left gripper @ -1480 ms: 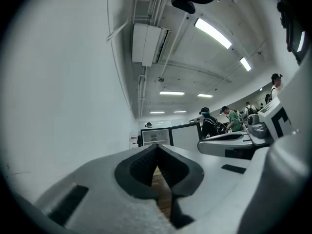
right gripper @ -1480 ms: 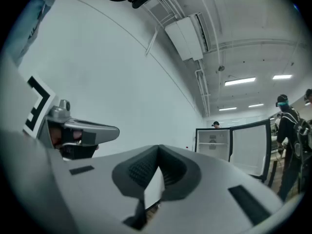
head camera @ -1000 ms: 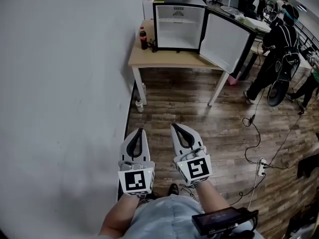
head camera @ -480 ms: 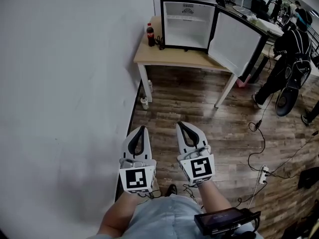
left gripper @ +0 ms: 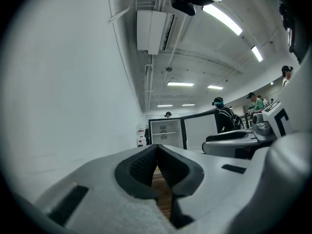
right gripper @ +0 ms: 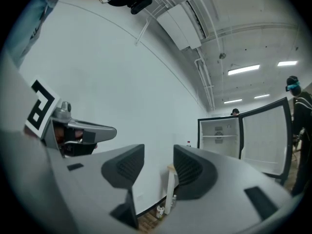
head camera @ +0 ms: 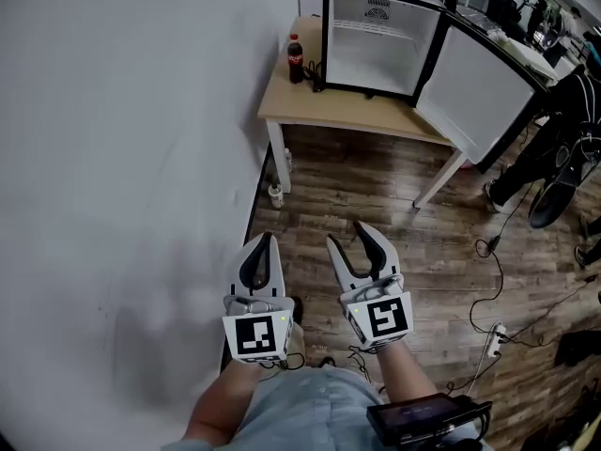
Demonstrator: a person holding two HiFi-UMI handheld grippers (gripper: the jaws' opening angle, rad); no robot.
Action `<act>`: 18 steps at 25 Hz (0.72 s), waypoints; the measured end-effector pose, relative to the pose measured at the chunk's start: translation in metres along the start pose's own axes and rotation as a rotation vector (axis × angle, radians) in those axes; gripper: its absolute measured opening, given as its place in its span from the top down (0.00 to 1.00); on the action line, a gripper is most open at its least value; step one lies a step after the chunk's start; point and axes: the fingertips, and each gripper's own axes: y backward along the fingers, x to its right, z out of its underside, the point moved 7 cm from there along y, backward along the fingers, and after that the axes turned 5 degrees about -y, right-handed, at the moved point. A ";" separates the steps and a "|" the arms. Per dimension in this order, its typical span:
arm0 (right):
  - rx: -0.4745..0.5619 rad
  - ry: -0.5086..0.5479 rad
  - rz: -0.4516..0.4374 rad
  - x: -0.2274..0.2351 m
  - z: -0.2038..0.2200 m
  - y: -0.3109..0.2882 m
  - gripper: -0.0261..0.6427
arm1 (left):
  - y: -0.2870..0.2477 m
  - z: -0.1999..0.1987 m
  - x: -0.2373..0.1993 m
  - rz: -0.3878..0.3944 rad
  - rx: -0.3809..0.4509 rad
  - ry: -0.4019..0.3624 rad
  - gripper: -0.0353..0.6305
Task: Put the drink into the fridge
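Observation:
A cola bottle (head camera: 295, 59) with a red label stands upright at the left end of a wooden table (head camera: 344, 111), beside a small black fridge (head camera: 379, 38) whose door (head camera: 488, 92) hangs wide open. Its white inside looks bare. Both grippers are held level over the wood floor, well short of the table. My left gripper (head camera: 260, 243) is shut with nothing in it. My right gripper (head camera: 353, 238) is open; its jaws have just been opening and nothing is between them. The fridge (right gripper: 218, 135) and bottle (right gripper: 188, 143) show far ahead in the right gripper view.
A white wall (head camera: 122, 158) runs along the left. A small bottle (head camera: 275, 194) stands on the floor by the table leg. Cables and a power strip (head camera: 492, 325) lie on the floor at right, near a person (head camera: 563, 148) in dark clothes.
Both grippers have moved forward toward the table, which now looks closer. The right gripper's jaws have gone from shut to open. The left stays shut.

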 end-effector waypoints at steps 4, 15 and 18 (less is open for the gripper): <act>-0.013 0.000 0.023 0.010 0.004 -0.064 0.67 | -0.055 0.008 -0.034 0.037 -0.012 0.016 0.94; -0.005 0.053 0.062 0.030 -0.004 -0.188 0.68 | -0.161 0.019 -0.109 0.067 0.017 0.037 0.94; -0.003 0.061 0.073 0.036 -0.007 -0.204 0.68 | -0.175 0.020 -0.116 0.076 0.019 0.041 0.94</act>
